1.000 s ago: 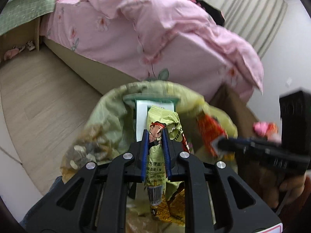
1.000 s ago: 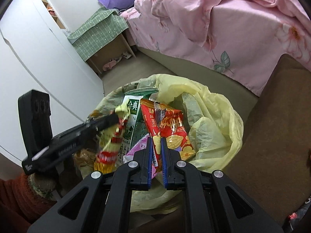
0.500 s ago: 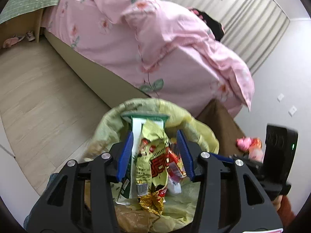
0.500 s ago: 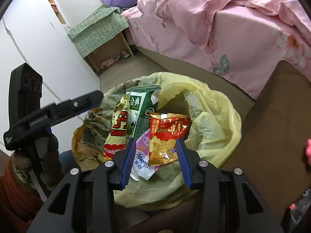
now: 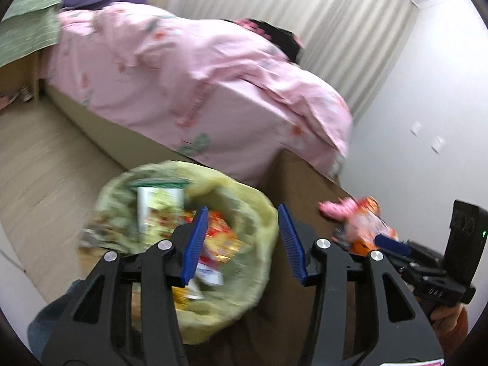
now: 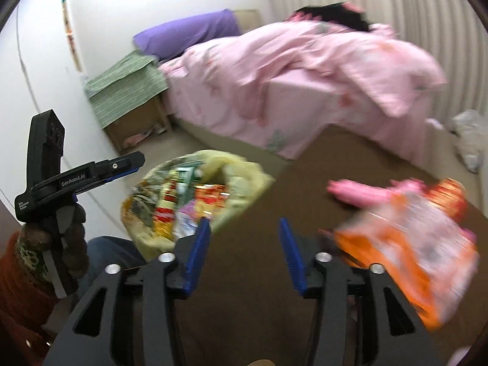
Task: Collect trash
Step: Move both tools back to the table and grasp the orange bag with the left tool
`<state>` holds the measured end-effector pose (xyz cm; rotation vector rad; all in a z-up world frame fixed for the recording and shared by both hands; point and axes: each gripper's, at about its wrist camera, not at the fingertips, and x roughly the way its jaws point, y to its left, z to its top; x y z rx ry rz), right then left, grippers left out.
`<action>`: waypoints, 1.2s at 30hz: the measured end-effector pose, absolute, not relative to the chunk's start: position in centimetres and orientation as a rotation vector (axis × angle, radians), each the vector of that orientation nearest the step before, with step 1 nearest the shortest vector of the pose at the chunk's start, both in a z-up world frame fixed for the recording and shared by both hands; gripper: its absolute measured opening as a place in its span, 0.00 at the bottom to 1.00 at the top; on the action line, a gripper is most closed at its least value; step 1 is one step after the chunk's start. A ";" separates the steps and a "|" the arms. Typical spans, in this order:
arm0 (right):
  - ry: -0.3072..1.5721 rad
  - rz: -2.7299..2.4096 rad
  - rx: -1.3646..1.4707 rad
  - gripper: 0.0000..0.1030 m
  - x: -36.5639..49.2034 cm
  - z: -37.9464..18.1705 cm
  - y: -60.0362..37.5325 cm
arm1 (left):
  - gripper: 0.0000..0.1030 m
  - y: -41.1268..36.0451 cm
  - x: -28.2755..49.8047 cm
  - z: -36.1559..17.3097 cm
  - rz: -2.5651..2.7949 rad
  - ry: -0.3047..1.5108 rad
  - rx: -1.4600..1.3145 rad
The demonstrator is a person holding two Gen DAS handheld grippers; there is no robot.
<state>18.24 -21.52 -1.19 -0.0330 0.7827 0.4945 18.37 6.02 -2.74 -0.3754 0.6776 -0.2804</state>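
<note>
The trash bag [image 5: 244, 277], a yellow plastic one, sits open on the floor against the edge of the brown table [image 5: 299, 189], and I can see it stuffed with snack wrappers [image 5: 219, 238] and a green-and-white carton [image 5: 158, 204]. In my right view the same bag [image 6: 241, 183] lies to the left of the table [image 6: 250, 244], its mouth facing up, packets [image 6: 189, 207] heaped inside.

More trash waits on the table: an orange packet [image 6: 405, 253] lies close in front of my right tongs, and a pink wrapper [image 6: 357, 192] rests just beyond it. From the left view they show as a small pink and orange heap [image 5: 360, 216] near the table's far side.

My left tongs [image 5: 242, 244] hang above the bag's rim with the blue pads [image 5: 195, 244] spread wide and nothing between them. My right tongs [image 6: 244, 254] hover over the bare table top, jaws opening, wide apart and empty. Each pair shows in the other's view: the left one [image 6: 116, 167] beside the bag, gripped by a hand in a dark glove [image 6: 67, 244], the right one [image 5: 396, 245] near the packets.

Behind everything stands a bed with a pink floral quilt [image 5: 189, 85], a purple pillow [image 6: 189, 32], and a green-covered bedside stand [image 6: 128, 88]. Both views are blurred.
</note>
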 end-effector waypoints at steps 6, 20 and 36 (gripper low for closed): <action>0.766 0.330 -0.001 0.56 14.5 -1.1 -28.9 | 0.44 -0.4 18.3 -2.4 -0.395 0.719 -0.297; 0.792 0.231 0.043 0.64 11.0 -4.4 -36.8 | 0.44 -11.3 19.8 -3.3 -0.593 0.793 -0.149; 0.841 0.068 0.024 0.64 8.3 -5.3 -39.6 | 0.18 -18.7 25.4 -6.2 -0.563 0.916 -0.082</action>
